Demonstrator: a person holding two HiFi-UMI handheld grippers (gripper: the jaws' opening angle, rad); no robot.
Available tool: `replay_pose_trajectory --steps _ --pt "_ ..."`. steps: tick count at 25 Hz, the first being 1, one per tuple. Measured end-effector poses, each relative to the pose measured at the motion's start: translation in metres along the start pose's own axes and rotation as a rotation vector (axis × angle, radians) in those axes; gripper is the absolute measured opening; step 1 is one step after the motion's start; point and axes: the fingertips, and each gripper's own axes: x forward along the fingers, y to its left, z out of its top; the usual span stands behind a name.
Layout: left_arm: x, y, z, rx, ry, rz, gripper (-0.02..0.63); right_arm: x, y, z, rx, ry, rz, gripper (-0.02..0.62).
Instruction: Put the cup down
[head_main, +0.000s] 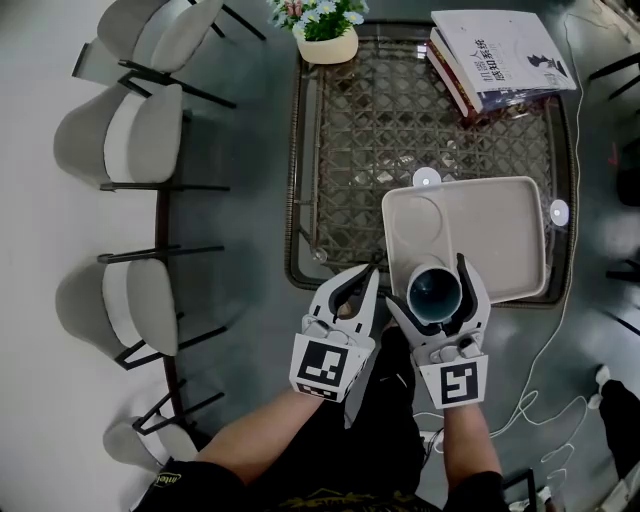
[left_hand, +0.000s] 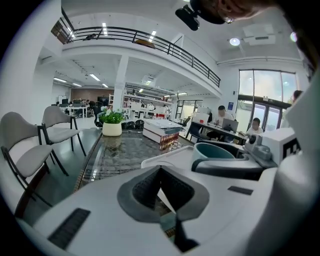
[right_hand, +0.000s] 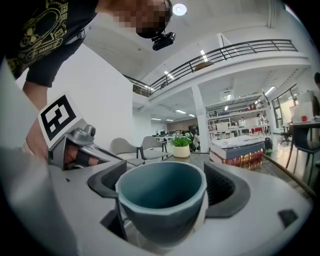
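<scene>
— Where do we have the cup (head_main: 435, 292)?
— It stands upright on the near left corner of the beige tray (head_main: 500, 215), between the jaws of our right gripper (head_main: 436, 272). They are spread wide on either side of it and not pinching.
— And our left gripper (head_main: 372, 272)?
— Clenched on nothing, tips together, just beside the right one.
— What are we working on?
— A glass-topped wicker table (head_main: 380, 120), with stacked books (head_main: 500, 55) and a potted plant (head_main: 328, 30) at its far end. Grey chairs (head_main: 140, 140) line our left on a grey floor. Around us we see an open office with a railed mezzanine (left_hand: 150, 42) and people at desks (left_hand: 225, 120).
</scene>
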Motion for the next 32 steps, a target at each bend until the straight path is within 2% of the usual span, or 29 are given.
replay_pose_trajectory --steps 9,13,18,24,27,32 --pt "-0.009 0.003 0.016 0.019 -0.025 0.009 -0.011 -0.026 0.000 0.013 0.017 0.006 -0.037 0.465" --pt "-0.021 0.007 0.029 0.029 -0.040 0.020 -0.011 -0.041 0.000 0.044 -0.040 -0.030 -0.054 0.465" --pt "-0.041 0.004 0.052 0.043 -0.074 0.010 -0.011 -0.056 0.003 0.074 -0.063 -0.018 -0.096 0.463" --pt "-0.066 -0.008 0.089 0.063 -0.125 -0.029 -0.011 -0.060 0.021 0.112 -0.065 -0.025 -0.085 0.460" --pt "-0.078 -0.017 0.103 0.074 -0.136 -0.057 -0.011 -0.065 0.033 0.126 -0.050 -0.003 -0.082 0.380" --pt "-0.097 -0.026 0.123 0.086 -0.162 -0.089 -0.011 -0.070 0.049 0.150 -0.081 0.002 -0.071 0.302"
